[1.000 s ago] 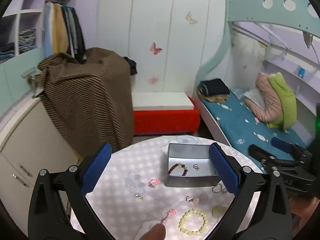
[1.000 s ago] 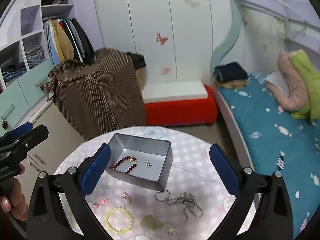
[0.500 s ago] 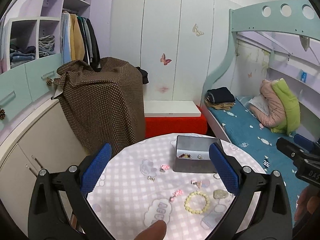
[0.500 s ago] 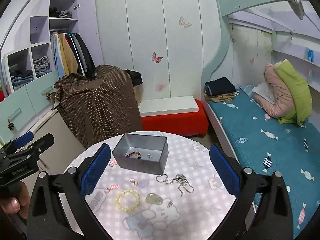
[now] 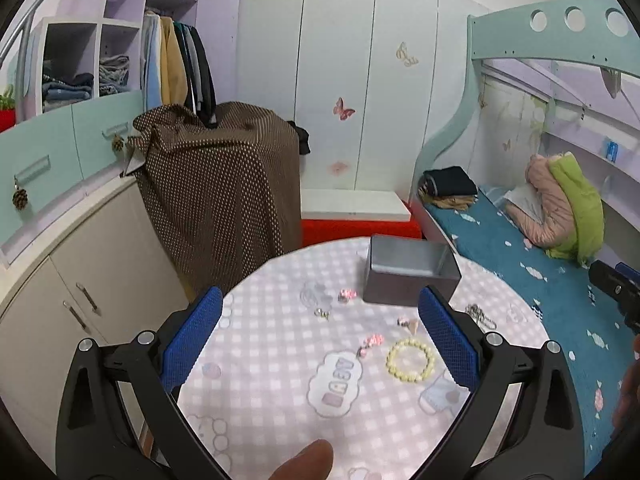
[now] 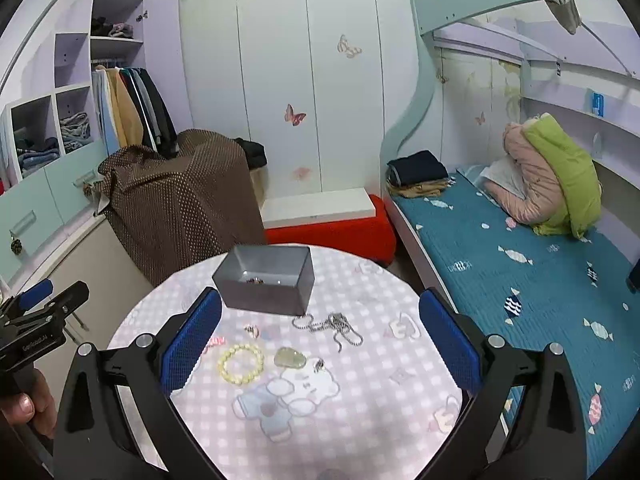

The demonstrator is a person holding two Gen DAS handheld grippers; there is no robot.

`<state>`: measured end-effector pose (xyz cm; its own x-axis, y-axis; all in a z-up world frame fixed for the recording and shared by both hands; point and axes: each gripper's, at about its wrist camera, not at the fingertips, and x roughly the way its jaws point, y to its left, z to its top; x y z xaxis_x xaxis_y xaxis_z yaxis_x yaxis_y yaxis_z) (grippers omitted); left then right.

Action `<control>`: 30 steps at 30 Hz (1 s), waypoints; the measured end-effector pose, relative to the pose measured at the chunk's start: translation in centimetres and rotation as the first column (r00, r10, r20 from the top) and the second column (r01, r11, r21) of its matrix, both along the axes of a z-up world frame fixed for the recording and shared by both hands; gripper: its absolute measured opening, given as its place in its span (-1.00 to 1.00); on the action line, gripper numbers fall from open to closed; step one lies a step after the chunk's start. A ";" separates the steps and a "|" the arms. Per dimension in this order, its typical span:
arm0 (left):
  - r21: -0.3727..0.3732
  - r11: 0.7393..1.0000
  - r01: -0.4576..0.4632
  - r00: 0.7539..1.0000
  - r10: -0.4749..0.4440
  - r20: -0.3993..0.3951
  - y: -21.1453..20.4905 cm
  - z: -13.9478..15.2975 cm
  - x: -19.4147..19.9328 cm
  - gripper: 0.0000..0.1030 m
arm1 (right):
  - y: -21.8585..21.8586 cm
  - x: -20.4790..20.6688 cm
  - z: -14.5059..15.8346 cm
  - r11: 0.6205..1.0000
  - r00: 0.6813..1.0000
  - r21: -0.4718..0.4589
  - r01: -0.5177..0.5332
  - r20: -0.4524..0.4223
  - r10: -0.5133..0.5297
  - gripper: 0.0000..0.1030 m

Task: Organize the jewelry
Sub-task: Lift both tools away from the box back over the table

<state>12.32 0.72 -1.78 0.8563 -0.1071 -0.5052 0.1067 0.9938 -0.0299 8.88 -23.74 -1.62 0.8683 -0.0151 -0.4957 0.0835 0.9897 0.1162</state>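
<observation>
A grey metal box [image 5: 408,276] [image 6: 266,280] stands at the far side of a round table with a pink checked cloth [image 5: 280,380] [image 6: 360,392]. A little jewelry shows inside it in the right wrist view. In front of it lie a yellow bead bracelet [image 5: 410,355] [image 6: 241,363], a silver chain [image 6: 332,326], a pale green pendant [image 6: 289,357], pink clips [image 5: 370,342] and small earrings [image 5: 322,313]. My left gripper [image 5: 320,344] and right gripper [image 6: 320,344] are both open and empty, held back above the table's near side.
A brown dotted cloth [image 5: 224,188] covers furniture behind the table. A red bench [image 6: 332,232] stands against the white wardrobe. A bunk bed with a blue mattress [image 6: 520,264] runs along the right. Cabinets [image 5: 72,280] line the left.
Both grippers have pulled back and away from the table, so the box and jewelry look smaller and farther. Both stayed open and empty.
</observation>
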 end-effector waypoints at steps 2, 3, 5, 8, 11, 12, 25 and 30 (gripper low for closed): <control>0.004 1.000 0.006 1.000 -0.006 -0.010 -0.1 -0.5 -0.1 0.91 | 0.0 -0.1 -0.5 1.000 1.000 -0.001 -0.001 -0.011 0.001 0.85; 0.008 1.000 0.009 1.000 -0.009 -0.012 -0.2 -0.7 -0.2 0.91 | 0.0 -0.1 -0.6 1.000 1.000 -0.002 0.001 -0.016 -0.001 0.85; 0.022 1.000 0.016 1.000 -0.016 -0.016 -0.4 -1.1 -0.2 0.91 | -0.1 -0.2 -1.1 1.000 1.000 0.001 -0.001 -0.025 0.001 0.85; 0.036 0.999 0.025 0.999 -0.024 -0.033 -0.9 -2.0 0.1 0.91 | -0.2 0.0 -1.6 1.000 0.999 0.003 0.000 -0.045 0.000 0.85; 0.041 0.999 0.032 0.998 -0.029 -0.058 -1.1 -3.1 0.7 0.91 | -0.4 0.2 -2.1 1.000 0.998 0.005 -0.001 -0.060 0.001 0.85; 0.043 0.998 0.035 0.997 -0.032 -0.069 -1.2 -3.5 0.9 0.91 | -0.4 0.3 -2.3 1.000 0.998 0.005 -0.002 -0.065 0.002 0.85; 0.104 0.990 0.092 0.971 -0.066 -0.231 -3.2 -11.4 7.3 0.90 | -0.7 2.8 -4.9 1.000 0.987 0.008 -0.023 -0.157 0.024 0.85; 0.120 0.986 0.117 0.955 -0.078 -0.288 -3.9 -14.0 9.7 0.90 | -0.8 4.1 -6.4 1.000 0.981 0.013 -0.024 -0.194 0.026 0.85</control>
<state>22.00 -3.18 -15.77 0.6663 -0.0975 -0.7393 0.2096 0.9759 0.0603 12.97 -24.57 -8.04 0.7556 0.0116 -0.6549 0.0808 0.9906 0.1107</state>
